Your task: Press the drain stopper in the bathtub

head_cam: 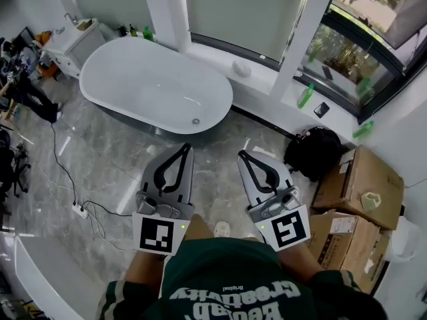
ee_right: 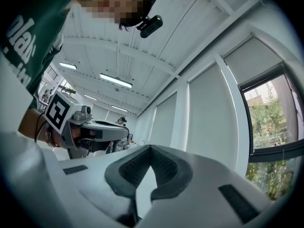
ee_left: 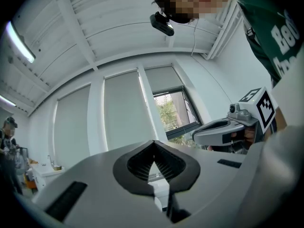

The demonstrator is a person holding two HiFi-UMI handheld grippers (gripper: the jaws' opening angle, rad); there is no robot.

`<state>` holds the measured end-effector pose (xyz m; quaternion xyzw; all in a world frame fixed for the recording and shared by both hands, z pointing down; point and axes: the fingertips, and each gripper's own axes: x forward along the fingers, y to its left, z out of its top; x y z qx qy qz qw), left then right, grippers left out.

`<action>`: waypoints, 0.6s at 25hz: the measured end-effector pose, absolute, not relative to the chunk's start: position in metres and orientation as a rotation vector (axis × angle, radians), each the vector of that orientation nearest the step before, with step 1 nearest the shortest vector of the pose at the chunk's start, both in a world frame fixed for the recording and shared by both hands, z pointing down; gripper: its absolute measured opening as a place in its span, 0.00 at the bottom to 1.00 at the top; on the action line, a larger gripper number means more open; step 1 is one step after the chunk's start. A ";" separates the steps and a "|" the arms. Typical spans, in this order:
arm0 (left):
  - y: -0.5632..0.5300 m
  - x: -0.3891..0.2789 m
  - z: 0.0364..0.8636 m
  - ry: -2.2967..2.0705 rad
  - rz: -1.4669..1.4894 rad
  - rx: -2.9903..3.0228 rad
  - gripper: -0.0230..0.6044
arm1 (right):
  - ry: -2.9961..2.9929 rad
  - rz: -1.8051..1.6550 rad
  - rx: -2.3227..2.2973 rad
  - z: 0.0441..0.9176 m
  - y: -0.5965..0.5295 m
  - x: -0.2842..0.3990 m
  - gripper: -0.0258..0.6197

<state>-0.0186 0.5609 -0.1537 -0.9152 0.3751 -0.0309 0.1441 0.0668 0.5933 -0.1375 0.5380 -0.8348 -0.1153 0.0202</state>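
Drain stopper: a small round metal cap (head_cam: pixel 195 121) on the floor of the bathtub (head_cam: pixel 133 72), at the end near us, at 12 o'clock from our left gripper (head_cam: pixel 185 148).
How it handles: we think it is hard, smooth and slippery. It wants a straight push on its middle, not a grab.
Left gripper: jaws closed tip to tip, holding nothing.
Right gripper (head_cam: pixel 242 155): closed the same way, holding nothing, at 3 o'clock from the left one.
Writing: white words on our green shirt (head_cam: pixel 227 279) are upside down and we cannot read them. The labels on the boxes (head_cam: pixel 360 179) are too small to read.
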 end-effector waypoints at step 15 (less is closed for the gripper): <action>0.528 -0.036 -0.153 1.121 -0.080 -2.604 0.05 | -2.625 -0.371 1.660 -0.125 0.568 0.062 0.06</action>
